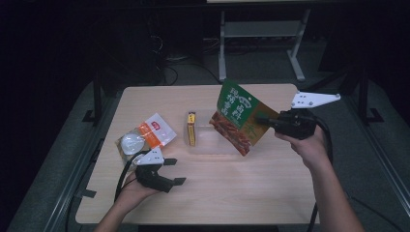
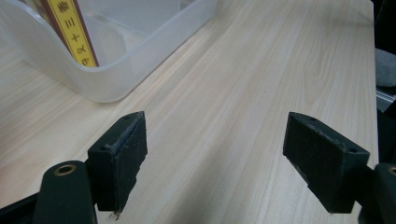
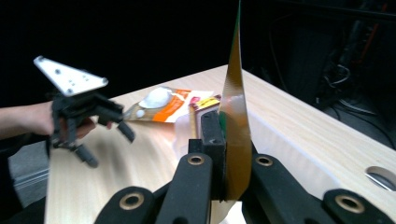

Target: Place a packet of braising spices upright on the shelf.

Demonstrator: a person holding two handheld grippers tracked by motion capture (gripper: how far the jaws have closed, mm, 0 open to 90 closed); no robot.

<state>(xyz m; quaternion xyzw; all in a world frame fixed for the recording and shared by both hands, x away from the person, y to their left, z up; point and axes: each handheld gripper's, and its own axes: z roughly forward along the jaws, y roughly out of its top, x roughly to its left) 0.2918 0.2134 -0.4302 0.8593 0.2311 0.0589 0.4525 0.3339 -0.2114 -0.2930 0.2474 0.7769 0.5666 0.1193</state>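
Right gripper [image 1: 265, 120] clamps the green snack pouch [image 1: 240, 117] at its edge, lifted over the clear tray [image 1: 209, 146] at the table's three o'clock, while the left gripper [image 1: 175, 171], jaws apart and empty, hovers at seven o'clock.

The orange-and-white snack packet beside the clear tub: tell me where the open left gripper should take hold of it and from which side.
Grip the orange-and-white packet at its near edge, coming in low from the person's side with the left gripper. It lies flat on the table, bulging at the middle, so only the thin flat margin suits open jaws. That edge seems closest.
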